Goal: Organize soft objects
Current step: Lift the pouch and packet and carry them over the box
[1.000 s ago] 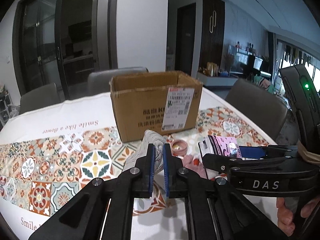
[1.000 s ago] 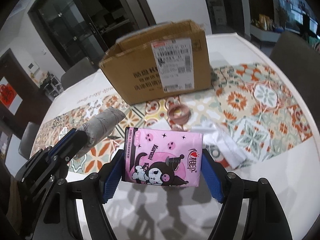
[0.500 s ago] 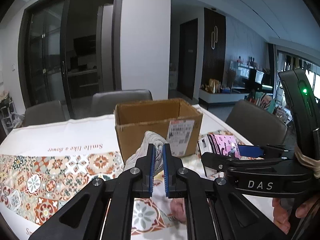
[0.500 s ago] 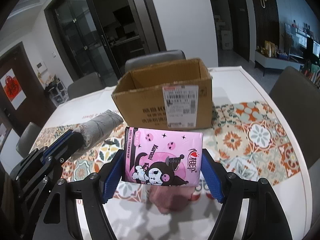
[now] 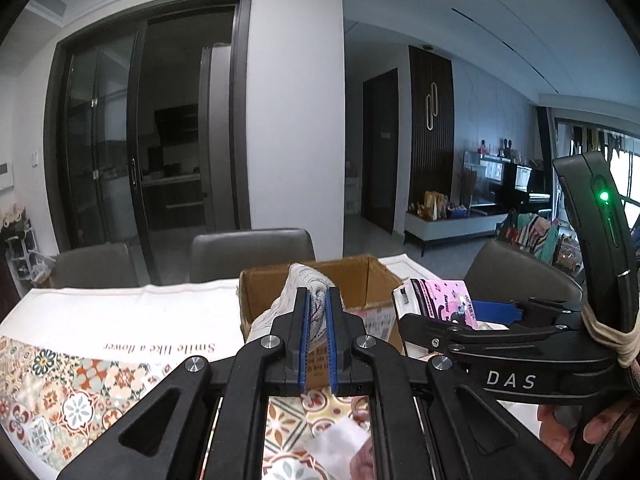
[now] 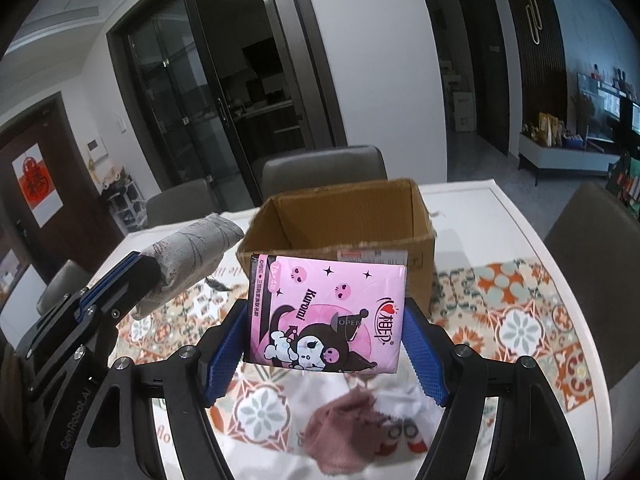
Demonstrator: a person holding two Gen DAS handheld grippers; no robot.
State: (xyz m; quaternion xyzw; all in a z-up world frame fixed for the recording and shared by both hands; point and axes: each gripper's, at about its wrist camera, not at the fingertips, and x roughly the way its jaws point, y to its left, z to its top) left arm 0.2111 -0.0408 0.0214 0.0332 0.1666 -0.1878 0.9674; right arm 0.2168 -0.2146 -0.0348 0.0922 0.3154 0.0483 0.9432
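Note:
My left gripper [image 5: 317, 300] is shut on a rolled grey cloth [image 5: 308, 280], held in the air in front of the open cardboard box [image 5: 368, 280]. The cloth also shows in the right wrist view [image 6: 188, 252], left of the box [image 6: 348, 232]. My right gripper [image 6: 324, 320] is shut on a pink Kuromi tissue pack [image 6: 328, 312], held above the table just before the box. The pack also shows in the left wrist view [image 5: 440, 300]. The box looks empty inside.
A pink cloth [image 6: 344, 428] and a white cloth [image 6: 404, 400] lie on the patterned tablecloth [image 6: 520, 320] below the right gripper. Grey chairs [image 6: 320, 168] stand behind and beside the table. A white tissue [image 5: 336, 448] lies near the front edge.
Both grippers have risen with their loads, from near the table to about the height of the box's rim. The box now shows its open inside.

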